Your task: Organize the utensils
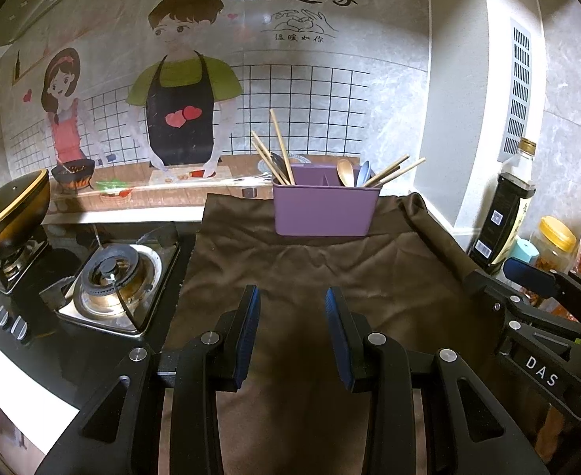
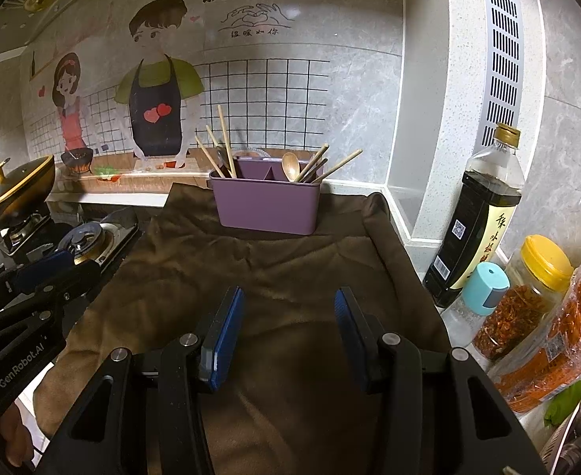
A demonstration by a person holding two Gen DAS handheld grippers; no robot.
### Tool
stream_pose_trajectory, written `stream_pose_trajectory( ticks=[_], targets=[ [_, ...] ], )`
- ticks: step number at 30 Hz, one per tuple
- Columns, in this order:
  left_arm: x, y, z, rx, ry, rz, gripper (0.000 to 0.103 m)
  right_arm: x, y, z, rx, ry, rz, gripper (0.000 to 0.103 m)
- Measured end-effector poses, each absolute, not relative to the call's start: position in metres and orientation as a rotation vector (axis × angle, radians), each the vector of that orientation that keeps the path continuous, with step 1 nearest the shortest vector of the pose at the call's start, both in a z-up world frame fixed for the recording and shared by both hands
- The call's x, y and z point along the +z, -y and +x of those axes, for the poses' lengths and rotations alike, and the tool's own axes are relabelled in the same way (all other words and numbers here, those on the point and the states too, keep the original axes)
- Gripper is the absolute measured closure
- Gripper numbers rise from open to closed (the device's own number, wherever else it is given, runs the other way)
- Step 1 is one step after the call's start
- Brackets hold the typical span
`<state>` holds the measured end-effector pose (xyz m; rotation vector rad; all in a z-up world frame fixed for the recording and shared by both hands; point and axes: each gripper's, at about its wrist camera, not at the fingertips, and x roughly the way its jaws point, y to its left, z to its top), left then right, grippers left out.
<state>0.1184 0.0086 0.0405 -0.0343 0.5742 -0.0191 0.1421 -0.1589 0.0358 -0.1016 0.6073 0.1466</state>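
Note:
A purple utensil caddy (image 1: 322, 209) stands at the far end of a brown cloth (image 1: 330, 269). Its left compartment holds wooden chopsticks (image 1: 280, 148) and a dark spoon. Its right compartment holds a wooden spoon (image 1: 345, 172), a blue spoon (image 1: 363, 172) and more chopsticks (image 1: 393, 172). My left gripper (image 1: 292, 332) is open and empty above the near cloth. The same caddy (image 2: 266, 206) shows in the right wrist view, where my right gripper (image 2: 288, 332) is open and empty above the cloth (image 2: 290, 277). Each gripper sees the other at its side.
A gas stove (image 1: 112, 277) with a lidded pot (image 1: 9, 209) lies left of the cloth. A soy sauce bottle (image 2: 476, 217), a blue-capped shaker (image 2: 482, 289), a yellow-lidded jar (image 2: 528, 297) and red packets (image 2: 567, 336) stand on the right. The wall is close behind the caddy.

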Motion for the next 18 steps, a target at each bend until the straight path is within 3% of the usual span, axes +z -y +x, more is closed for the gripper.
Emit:
stream_pose_trajectory(
  ticks=[18],
  targets=[
    [0.0341,-0.0065,0.1207,-0.024,-0.594,-0.036,0.067,0.0364,0.1648,0.1453,0.137,-0.606,-0.090,0.057]
  ],
)
